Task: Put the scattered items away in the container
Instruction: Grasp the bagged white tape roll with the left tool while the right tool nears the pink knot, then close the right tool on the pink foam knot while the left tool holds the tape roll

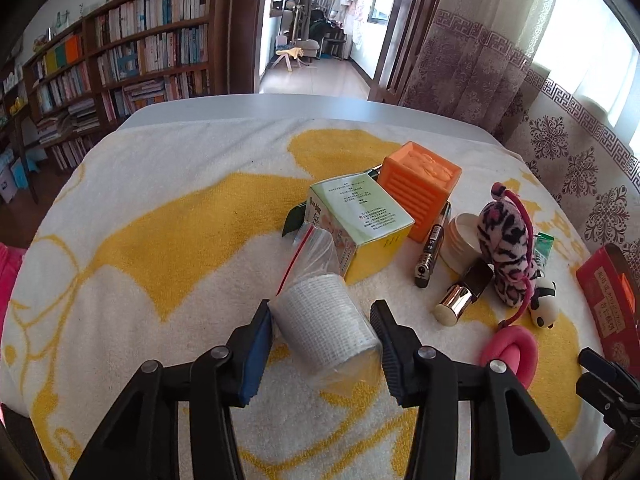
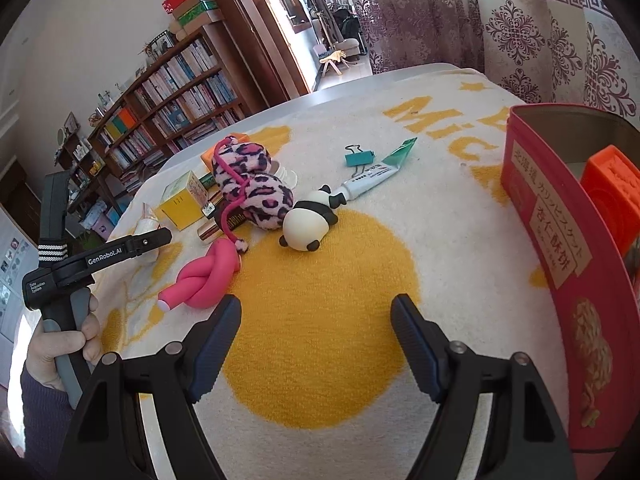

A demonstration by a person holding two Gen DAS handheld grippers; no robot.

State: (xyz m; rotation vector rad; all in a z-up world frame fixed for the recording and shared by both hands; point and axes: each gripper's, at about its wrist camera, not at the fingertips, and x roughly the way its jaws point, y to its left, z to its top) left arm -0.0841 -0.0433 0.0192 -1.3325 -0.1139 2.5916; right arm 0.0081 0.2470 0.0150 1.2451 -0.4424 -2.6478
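The red tin [image 2: 560,216], which is the container, is cut off at the right edge in both views, and its inside is mostly hidden; only an orange block [image 2: 612,184] is seen in it. A dark pen-like thing behind the green box [image 1: 360,220] is too covered to name. The bandage roll [image 1: 326,320] lies in a clear bag whose edges are hard to follow against the towel [image 1: 160,200].

The left gripper [image 1: 320,320] has its jaws around this roll. The blue pad touches the bag on one side; on the other side it is not clear if the finger touches or not. The roll rests on the towel, so a firm grasp cannot be told.

The right gripper [image 2: 316,312] is wide apart and holds nothing, over a yellow patch of the towel, just beside the tin. The panda figure [image 2: 308,224], the pink knot [image 2: 204,280], the leopard plush [image 2: 252,188], the tube [image 2: 376,174] and the binder clip [image 2: 360,156] lie scattered on the towel.
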